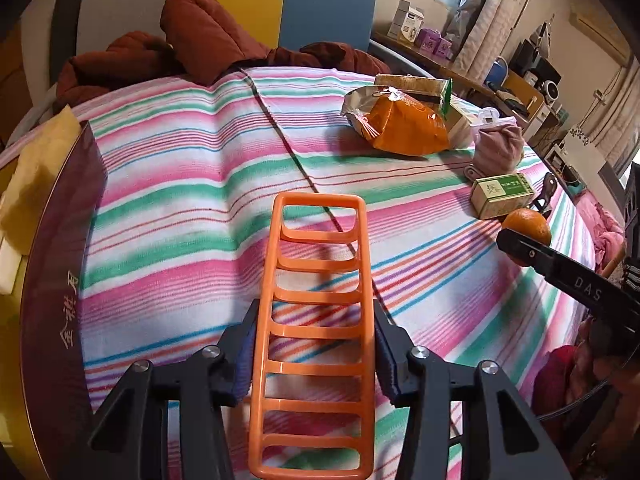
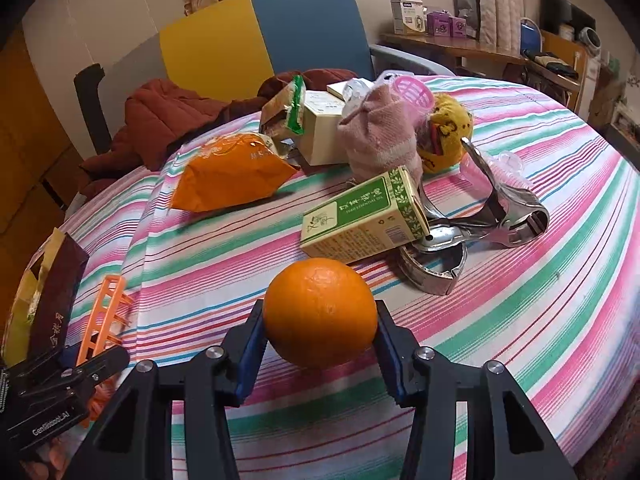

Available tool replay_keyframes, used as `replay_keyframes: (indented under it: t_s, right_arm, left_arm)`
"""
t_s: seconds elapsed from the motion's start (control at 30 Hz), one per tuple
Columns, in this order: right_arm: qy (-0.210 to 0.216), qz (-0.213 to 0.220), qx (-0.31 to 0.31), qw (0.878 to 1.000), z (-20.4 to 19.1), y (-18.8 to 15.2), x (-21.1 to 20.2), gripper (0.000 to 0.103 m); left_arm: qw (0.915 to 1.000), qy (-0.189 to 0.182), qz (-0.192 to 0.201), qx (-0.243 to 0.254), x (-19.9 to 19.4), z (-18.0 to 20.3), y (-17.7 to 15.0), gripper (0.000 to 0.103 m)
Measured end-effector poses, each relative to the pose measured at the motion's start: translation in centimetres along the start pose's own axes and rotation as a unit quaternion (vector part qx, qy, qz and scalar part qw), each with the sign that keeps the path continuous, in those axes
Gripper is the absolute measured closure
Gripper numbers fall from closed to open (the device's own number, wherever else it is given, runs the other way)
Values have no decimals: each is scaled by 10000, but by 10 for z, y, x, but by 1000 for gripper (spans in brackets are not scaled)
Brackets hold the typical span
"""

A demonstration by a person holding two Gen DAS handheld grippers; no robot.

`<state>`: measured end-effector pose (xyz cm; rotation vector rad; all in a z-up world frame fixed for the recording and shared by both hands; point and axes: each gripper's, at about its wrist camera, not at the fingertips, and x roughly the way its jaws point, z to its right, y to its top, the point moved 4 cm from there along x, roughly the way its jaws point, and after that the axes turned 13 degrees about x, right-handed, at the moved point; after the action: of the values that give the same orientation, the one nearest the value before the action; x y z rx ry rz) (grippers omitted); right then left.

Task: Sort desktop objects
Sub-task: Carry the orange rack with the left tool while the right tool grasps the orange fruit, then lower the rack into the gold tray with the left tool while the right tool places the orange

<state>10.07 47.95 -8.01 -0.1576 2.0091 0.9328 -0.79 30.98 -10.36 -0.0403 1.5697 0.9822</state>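
Note:
An orange plastic ladder-shaped rack (image 1: 316, 320) runs lengthwise between the fingers of my left gripper (image 1: 315, 312), and the blue pads press on its two long rails, so the gripper is shut on it. In the right wrist view the rack (image 2: 106, 312) rises tilted from the left gripper (image 2: 100, 364) at the table's left edge. My right gripper (image 2: 319, 308) is shut on a round orange (image 2: 320, 312), a pad on each side. From the left wrist view the orange (image 1: 528, 222) shows at the far right behind one black finger of the right gripper (image 1: 520, 246).
On the striped cloth (image 1: 180, 200) lie an orange snack bag (image 2: 228, 176), a green-and-cream carton (image 2: 368, 216), a pink knitted piece (image 2: 376, 140), a yellow soft toy (image 2: 448, 136) and a metal squeezer (image 2: 500, 216). A dark maroon box (image 1: 60, 260) stands at the left edge. A red coat (image 1: 160, 52) lies behind.

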Motion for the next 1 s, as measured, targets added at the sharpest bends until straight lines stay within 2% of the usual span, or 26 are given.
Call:
replay_keyframes:
  t_s: [0.3, 0.47, 0.67, 0.87, 1.0]
  right_arm:
    - [365, -87, -37, 9993, -26, -5, -21, 52]
    - [615, -201, -288, 9975, -57, -11, -31, 52]
    - [1129, -382, -820, 9895, -129, -19, -37, 52]
    - [1662, -650, -1539, 9718, -224, -37, -34, 52]
    - [1903, -812, -1989, 9579, -285, -53, -28, 52]
  left_arm:
    - [9995, -188, 191, -140, -25, -5, -8, 54]
    - [9986, -230, 364, -292, -51, -19, -12, 54]
    - [9963, 4, 634, -579, -92, -58, -20, 54]
    - [9910, 409, 716, -1052, -125, -116, -42, 54]
    - [9843, 805, 685, -1416, -140, -163, -62, 54]
